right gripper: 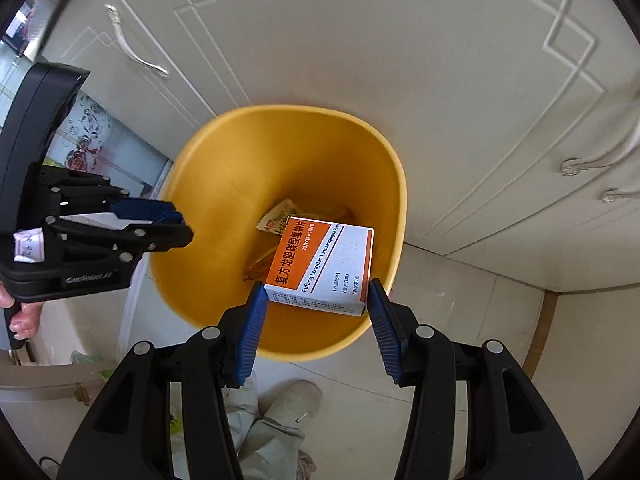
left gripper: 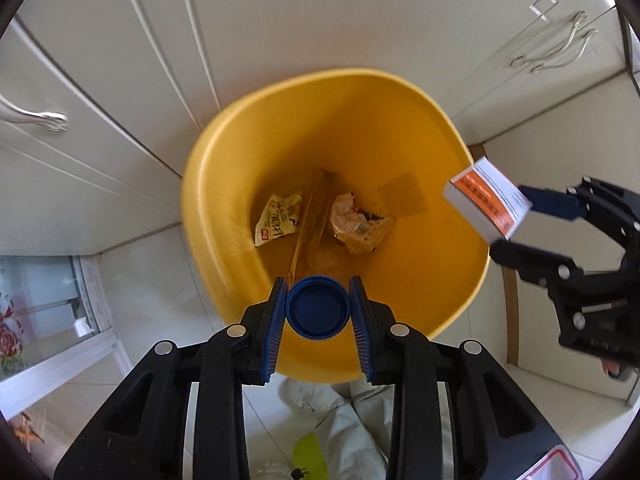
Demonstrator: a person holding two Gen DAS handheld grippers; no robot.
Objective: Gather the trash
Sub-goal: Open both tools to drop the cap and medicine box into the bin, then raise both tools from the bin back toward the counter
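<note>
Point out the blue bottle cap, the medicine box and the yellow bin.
blue bottle cap (left gripper: 318, 306), left wrist view, its hollow inside.
medicine box (right gripper: 320, 266), right wrist view, its printed top face.
yellow bin (right gripper: 224, 200), right wrist view, its inner wall.

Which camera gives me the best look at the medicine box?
The right wrist view: the medicine box fills the centre between the right gripper jaws, its print readable, over the yellow bin. The left wrist view shows it small, blurred, at the edge.

Yellow bin (left gripper: 224, 184) upright on floor — wrappers (left gripper: 276, 220) at bottom; blue cap (left gripper: 318, 306) and orange-white medicine box (right gripper: 324, 264) above its opening.
</note>
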